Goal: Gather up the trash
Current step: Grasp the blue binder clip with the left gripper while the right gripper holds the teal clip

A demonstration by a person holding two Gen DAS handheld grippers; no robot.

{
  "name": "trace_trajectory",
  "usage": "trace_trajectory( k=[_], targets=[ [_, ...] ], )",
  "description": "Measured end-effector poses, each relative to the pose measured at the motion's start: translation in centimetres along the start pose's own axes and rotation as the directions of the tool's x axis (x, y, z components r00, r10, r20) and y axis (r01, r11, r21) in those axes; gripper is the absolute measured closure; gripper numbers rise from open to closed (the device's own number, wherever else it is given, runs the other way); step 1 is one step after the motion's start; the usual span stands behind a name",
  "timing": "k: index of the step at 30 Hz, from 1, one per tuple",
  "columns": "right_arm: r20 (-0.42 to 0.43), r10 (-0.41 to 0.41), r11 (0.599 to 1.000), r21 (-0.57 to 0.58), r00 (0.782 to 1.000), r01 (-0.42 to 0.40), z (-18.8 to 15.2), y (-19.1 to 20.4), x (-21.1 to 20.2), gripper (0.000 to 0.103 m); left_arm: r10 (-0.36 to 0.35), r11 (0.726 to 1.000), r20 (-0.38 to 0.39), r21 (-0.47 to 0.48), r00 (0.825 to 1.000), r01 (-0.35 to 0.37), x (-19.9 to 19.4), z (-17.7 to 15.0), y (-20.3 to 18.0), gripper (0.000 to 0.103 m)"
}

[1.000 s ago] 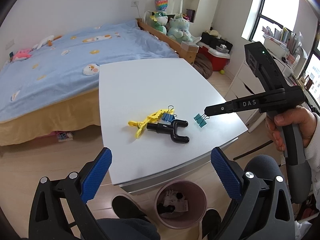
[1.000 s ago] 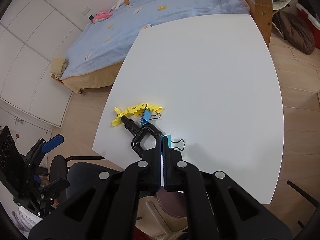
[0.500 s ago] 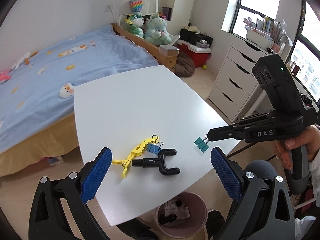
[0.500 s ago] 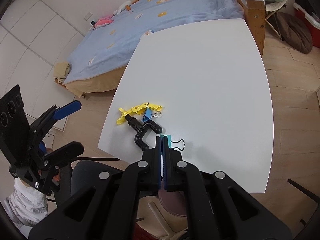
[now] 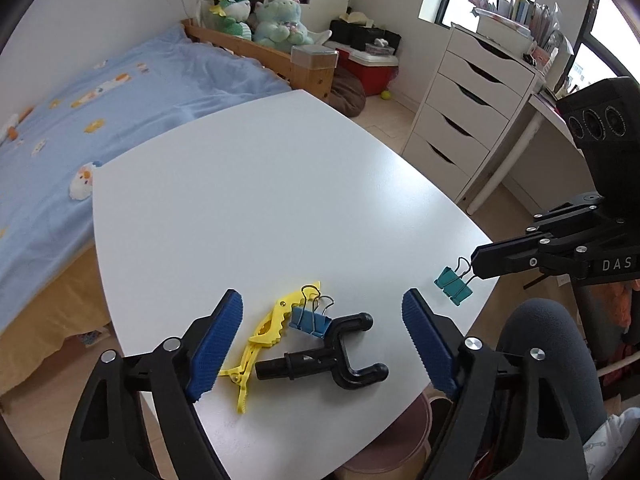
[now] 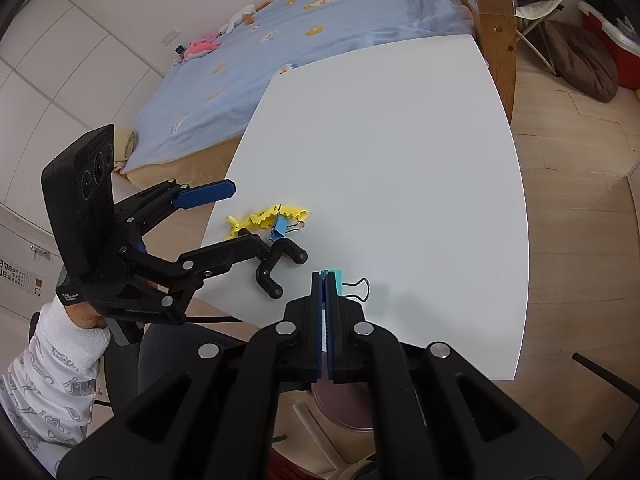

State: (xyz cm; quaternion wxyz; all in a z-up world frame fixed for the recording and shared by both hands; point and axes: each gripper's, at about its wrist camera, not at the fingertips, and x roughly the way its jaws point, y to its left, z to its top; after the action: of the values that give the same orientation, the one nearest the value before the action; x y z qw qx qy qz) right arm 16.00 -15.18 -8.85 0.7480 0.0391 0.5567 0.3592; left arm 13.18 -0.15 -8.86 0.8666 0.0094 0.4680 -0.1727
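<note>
Ahead of me the large white rectangular table (image 5: 260,200) fills both views, with the blue-blanketed bed (image 5: 100,92) beyond it and a white chest of drawers (image 5: 460,120) that only my left camera catches. Below the table's near edge sits the round pink waste bin (image 6: 344,404), mostly hidden behind my right gripper's body. My left gripper (image 5: 322,336) hangs over the near edge, its jaws closing but still wide, nothing pressed between the pads; under it lie a black Y-shaped plastic fork (image 5: 336,354), a yellow toothed plastic clip (image 5: 262,338) and a small blue binder clip (image 5: 310,320), all touching. My right gripper (image 6: 325,278) is clamped tight on the teal binder clip (image 5: 454,283) by its wire handle; the left view shows it hanging clear of the table.
</note>
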Motion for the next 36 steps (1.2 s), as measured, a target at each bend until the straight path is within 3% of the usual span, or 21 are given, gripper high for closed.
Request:
trace_trajectory(
  k=[8, 18, 20, 27, 29, 36],
  targets=[
    [-0.004, 0.001, 1.000, 0.007, 1.000, -0.001, -0.1, -0.4, 0.3, 0.102, -0.015, 1.000, -0.041, -0.006, 0.999, 0.015, 1.6, 0.2, 0.4, 0.061],
    [-0.009, 0.001, 1.000, 0.006, 1.000, -0.001, -0.1, -0.4, 0.5, 0.102, -0.023, 0.999, -0.053, -0.037, 0.998, 0.021, 2.3, 0.2, 1.0, 0.065],
    [-0.007, 0.000, 1.000, 0.005, 1.000, 0.000, 0.0, -0.4, 0.5, 0.102, -0.027, 0.999, -0.062, -0.036, 0.998, 0.025, 2.5, 0.2, 0.9, 0.078],
    [-0.006, -0.003, 1.000, 0.004, 1.000, 0.003, 0.0, -0.4, 0.6, 0.102, -0.027, 0.999, -0.063, -0.039, 0.998, 0.025, 2.5, 0.2, 0.8, 0.092],
    [-0.005, -0.004, 1.000, 0.005, 1.000, 0.004, 0.0, -0.4, 0.5, 0.102, -0.024, 0.999, -0.061, -0.039, 0.998, 0.021, 2.5, 0.2, 0.8, 0.100],
    [0.005, -0.014, 1.000, -0.002, 1.000, 0.014, 0.0, -0.1, 0.3, 0.102, -0.018, 0.999, -0.031, -0.047, 0.999, 0.016, 1.7, 0.6, 0.4, 0.102]
  ],
)
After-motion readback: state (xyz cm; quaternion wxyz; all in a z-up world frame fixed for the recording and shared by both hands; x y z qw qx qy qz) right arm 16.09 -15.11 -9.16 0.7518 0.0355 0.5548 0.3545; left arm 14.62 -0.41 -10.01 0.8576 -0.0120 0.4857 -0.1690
